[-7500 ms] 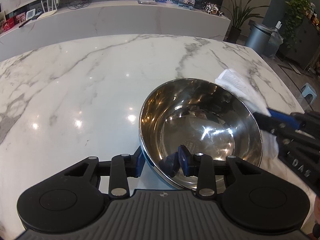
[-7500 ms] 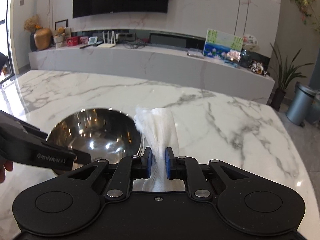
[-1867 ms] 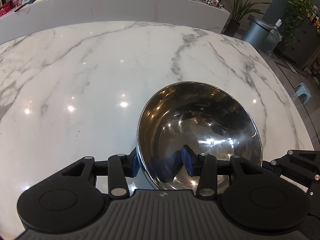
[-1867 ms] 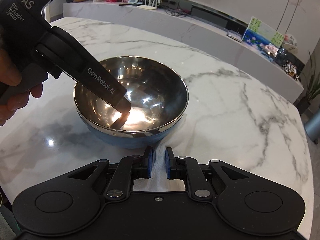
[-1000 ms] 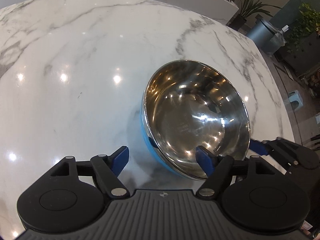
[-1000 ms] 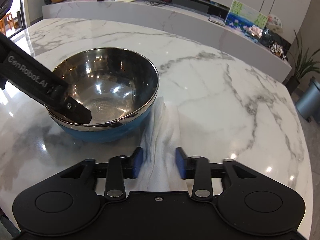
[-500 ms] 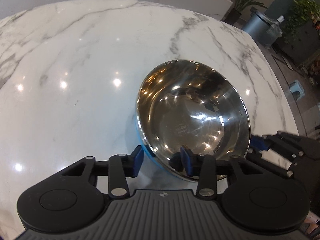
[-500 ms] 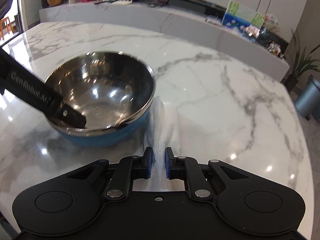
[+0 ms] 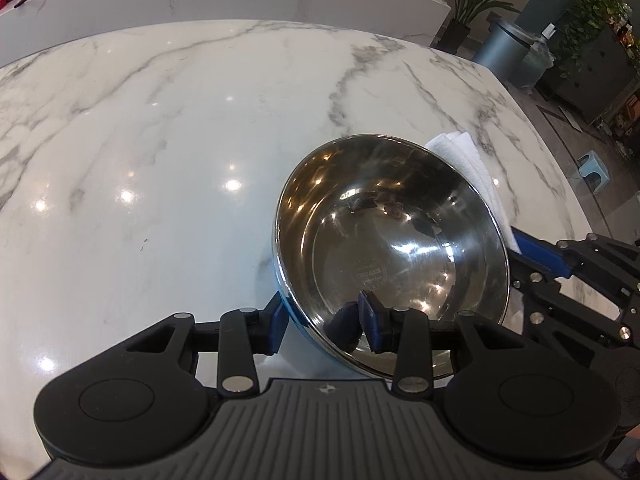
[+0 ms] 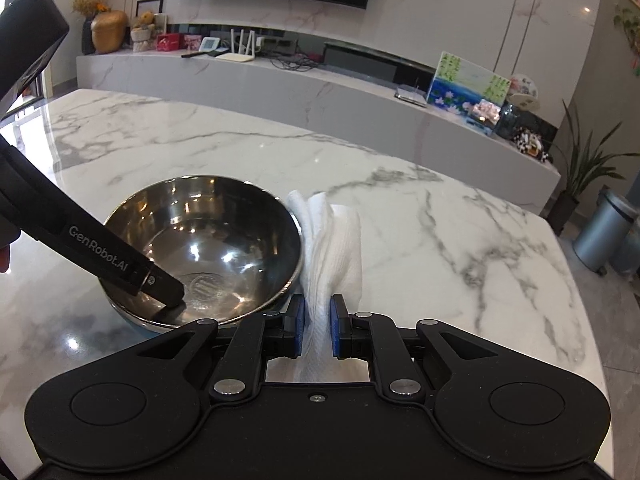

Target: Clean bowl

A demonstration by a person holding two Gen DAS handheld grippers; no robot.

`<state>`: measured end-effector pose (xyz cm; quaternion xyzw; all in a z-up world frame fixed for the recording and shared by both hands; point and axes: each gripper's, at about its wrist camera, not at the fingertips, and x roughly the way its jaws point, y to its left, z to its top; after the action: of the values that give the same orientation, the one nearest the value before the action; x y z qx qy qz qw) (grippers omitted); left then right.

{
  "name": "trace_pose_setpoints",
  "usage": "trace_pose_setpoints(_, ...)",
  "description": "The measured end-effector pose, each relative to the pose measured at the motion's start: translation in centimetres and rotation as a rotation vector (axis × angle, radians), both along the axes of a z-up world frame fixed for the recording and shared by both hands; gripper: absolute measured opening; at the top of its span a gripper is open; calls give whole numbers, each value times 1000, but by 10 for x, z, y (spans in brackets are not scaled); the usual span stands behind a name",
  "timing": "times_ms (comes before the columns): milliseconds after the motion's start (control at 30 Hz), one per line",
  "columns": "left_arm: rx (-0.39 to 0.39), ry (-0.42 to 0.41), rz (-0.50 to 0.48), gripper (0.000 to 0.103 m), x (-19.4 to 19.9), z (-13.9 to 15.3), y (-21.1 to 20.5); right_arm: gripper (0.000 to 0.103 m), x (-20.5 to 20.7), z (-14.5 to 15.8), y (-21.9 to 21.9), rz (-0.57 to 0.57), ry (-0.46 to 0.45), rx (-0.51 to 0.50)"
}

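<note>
The left gripper (image 9: 322, 322) had just closed onto the near rim of the steel bowl (image 9: 390, 236), which sat on the marble table (image 9: 160, 140); just right of the bowl, the right gripper (image 10: 317, 330) pinched an upright paper towel (image 10: 332, 240), nearer the bowl's right wall

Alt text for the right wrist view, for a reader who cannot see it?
The right gripper pinches a white paper towel beside a steel bowl on a marble table. The left gripper clamps the bowl's near rim, one finger inside.
</note>
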<state>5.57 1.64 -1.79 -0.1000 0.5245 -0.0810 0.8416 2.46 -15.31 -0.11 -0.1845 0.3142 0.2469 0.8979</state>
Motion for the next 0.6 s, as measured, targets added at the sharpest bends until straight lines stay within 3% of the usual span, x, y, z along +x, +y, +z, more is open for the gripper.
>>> trace_pose_setpoints(500,-7,-3,-2,36,0,-1,1,11,-1,-24,16,57,112,-61)
trace_pose_setpoints(567,-22,8,20,38,1,-2,3,11,-1,-24,15,55,115,-57)
trace_pose_setpoints(600,-30,18,31,44,1,-3,4,11,0,-24,14,53,117,-56)
